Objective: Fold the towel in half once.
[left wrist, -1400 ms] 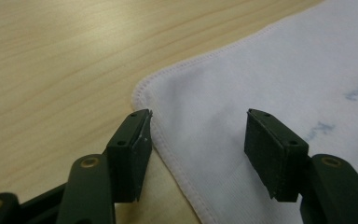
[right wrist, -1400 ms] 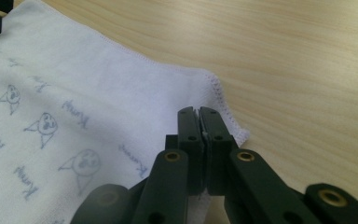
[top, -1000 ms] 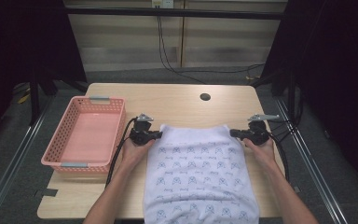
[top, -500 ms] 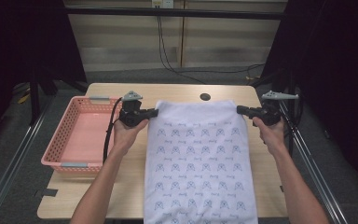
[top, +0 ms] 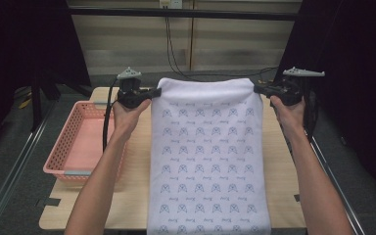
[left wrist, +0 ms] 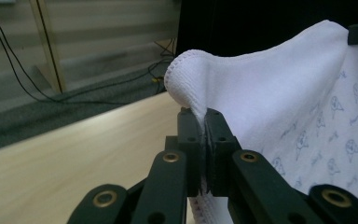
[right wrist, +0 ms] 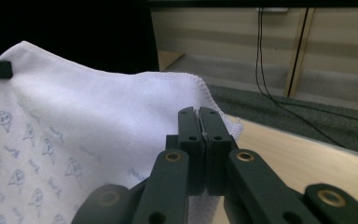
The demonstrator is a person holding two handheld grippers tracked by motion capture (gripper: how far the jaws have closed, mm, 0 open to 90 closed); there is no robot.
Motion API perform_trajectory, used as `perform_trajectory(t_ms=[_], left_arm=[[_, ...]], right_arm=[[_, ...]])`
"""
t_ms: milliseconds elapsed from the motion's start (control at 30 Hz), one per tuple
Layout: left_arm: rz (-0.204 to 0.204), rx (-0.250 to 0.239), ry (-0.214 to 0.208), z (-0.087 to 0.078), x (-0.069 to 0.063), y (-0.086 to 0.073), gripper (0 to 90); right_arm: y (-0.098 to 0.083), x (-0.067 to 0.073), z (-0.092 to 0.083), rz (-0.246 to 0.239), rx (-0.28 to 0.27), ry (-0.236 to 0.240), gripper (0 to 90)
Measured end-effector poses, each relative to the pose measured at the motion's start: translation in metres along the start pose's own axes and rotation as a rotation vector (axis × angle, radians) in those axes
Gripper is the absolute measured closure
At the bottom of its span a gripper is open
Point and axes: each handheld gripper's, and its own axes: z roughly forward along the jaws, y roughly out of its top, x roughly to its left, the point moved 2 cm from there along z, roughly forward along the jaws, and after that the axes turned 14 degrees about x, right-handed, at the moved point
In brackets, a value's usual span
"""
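A white towel [top: 207, 156] printed with small blue figures hangs stretched between both grippers, above the wooden table [top: 280, 171]; its lower end runs off the near edge of the high view. My left gripper [top: 152, 92] is shut on the towel's top left corner. My right gripper [top: 257, 88] is shut on the top right corner. In the left gripper view the jaws pinch a fold of towel [left wrist: 261, 93], left gripper [left wrist: 205, 116]. In the right gripper view the closed jaws grip the hemmed towel [right wrist: 98, 116] corner, right gripper [right wrist: 199, 114].
A pink plastic basket [top: 63, 147] stands on the table's left side, with nothing visible inside. Black cables [top: 176, 54] run along the floor and wall behind the table. A metal rail [top: 14, 161] runs along the left.
Both grippers have lifted and moved away from the person, raising the towel's top edge off the table. The towel now hangs taut and longer between them.
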Motion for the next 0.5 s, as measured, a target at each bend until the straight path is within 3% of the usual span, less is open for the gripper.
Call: perform_trajectory(t_ms=[67, 133, 300, 500], left_arm=[[-0.002, -0.019, -0.013, -0.006, -0.003, 0.002, 87.1], [0.032, 0.029, -0.007, -0.002, -0.008, -0.006, 87.1], [0.03, 0.069, -0.041, 0.004, -0.018, -0.035, 87.1], [0.057, 0.072, -0.076, -0.014, -0.04, -0.062, 87.0]], right_arm=[[0.006, 0.0, -0.005, -0.001, -0.019, 0.002, 88.8], [0.002, 0.002, -0.011, -0.005, -0.033, 0.038, 88.8], [-0.025, 0.009, -0.014, -0.031, 0.013, 0.047, 88.8], [-0.059, 0.03, -0.03, -0.069, 0.053, 0.063, 88.8]])
